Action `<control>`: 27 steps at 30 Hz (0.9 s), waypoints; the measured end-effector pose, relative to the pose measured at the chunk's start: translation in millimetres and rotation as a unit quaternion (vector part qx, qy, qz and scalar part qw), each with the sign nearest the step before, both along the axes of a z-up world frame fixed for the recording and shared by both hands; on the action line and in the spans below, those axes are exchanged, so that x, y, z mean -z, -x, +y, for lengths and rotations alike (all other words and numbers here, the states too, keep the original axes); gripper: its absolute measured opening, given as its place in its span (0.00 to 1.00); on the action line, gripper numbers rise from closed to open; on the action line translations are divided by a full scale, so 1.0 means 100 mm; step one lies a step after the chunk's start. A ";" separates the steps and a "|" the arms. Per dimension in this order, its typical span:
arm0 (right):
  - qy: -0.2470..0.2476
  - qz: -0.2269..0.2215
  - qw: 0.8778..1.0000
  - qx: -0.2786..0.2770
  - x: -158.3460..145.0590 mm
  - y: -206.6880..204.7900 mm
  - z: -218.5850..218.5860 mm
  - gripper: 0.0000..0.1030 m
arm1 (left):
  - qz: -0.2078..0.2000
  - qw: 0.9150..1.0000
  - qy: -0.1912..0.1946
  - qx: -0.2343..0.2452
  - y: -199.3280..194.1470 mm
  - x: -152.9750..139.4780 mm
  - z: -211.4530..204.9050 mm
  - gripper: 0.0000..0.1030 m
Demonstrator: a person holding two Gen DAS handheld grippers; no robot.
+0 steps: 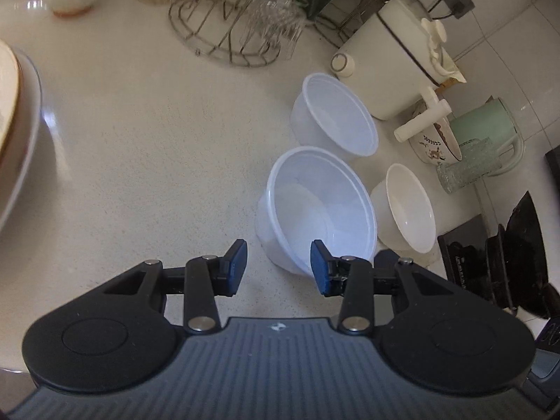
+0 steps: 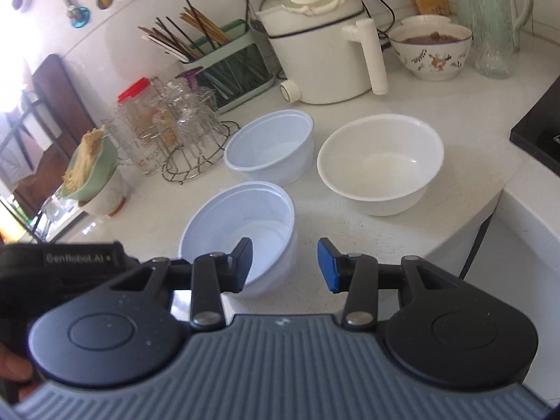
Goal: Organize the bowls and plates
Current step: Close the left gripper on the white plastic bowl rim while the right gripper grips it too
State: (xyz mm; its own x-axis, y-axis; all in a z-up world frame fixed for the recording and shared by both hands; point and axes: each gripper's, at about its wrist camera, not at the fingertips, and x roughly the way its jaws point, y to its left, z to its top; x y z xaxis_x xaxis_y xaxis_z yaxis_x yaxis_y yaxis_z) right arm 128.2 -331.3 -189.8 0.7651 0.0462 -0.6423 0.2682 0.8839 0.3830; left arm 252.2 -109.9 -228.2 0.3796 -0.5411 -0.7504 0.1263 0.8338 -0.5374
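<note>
— So, where do our two grippers stand?

— We hold the left gripper (image 1: 279, 267) low over the pale speckled table (image 1: 140, 161), its fingers (image 1: 235, 267) spread wide and pinching nothing. One fingertip sits right at the near rim of the nearest plastic bowl (image 1: 316, 206); we cannot tell whether it touches.

— And the right one?

— We keep the right gripper (image 2: 284, 266) spread too, empty. Its left fingertip hangs over the mouth of that same nearest plastic bowl (image 2: 241, 227), while the other fingertip is outside the rim, over bare table (image 2: 367, 241).

— Where are the bowls we have to sort?

— We see three, all upright, grouped near the table's rounded front corner. The nearest plastic bowl is translucent white. Just behind it stands a second plastic bowl (image 2: 271, 145), close but apart. Beside that, toward the corner, sits the white ceramic bowl (image 2: 381, 164), apart from both.

— Any plates?

— We see a stack of plates (image 1: 15, 133) at the far left edge of the left wrist view, well apart from the bowls.

— What else is around?

— Toward the table's back edge we have a white cooker (image 2: 322, 49), a patterned bowl (image 2: 432, 52) beside it, a wire rack of glasses (image 2: 182, 140), a green chopstick holder (image 2: 224, 66), and a green bowl stacked on a white one (image 2: 94, 178).
</note>
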 end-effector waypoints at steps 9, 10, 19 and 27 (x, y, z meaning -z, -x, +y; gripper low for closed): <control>0.000 0.026 1.000 0.009 0.10 -0.19 -0.03 0.30 | 0.000 1.000 0.017 -0.005 -0.12 0.04 -0.03 0.18; -0.001 0.027 1.000 0.008 0.11 -0.20 -0.02 0.28 | -0.002 1.000 0.019 -0.005 -0.12 0.04 -0.04 0.14; -0.001 0.044 0.999 -0.018 0.16 -0.26 0.00 0.16 | -0.019 1.000 0.016 -0.010 -0.10 -0.01 -0.01 0.08; -0.017 0.040 0.999 -0.032 0.07 -0.25 0.04 0.14 | -0.011 0.999 0.021 -0.026 -0.03 -0.08 0.16 0.08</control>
State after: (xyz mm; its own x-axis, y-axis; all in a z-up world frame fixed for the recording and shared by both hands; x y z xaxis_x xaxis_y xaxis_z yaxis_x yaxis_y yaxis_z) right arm 153.1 -326.9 -197.1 0.7056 0.1153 -0.6992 0.2434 0.8872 0.3919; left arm 254.9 -93.5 -220.3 0.4245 -0.5512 -0.7183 0.0948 0.8161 -0.5701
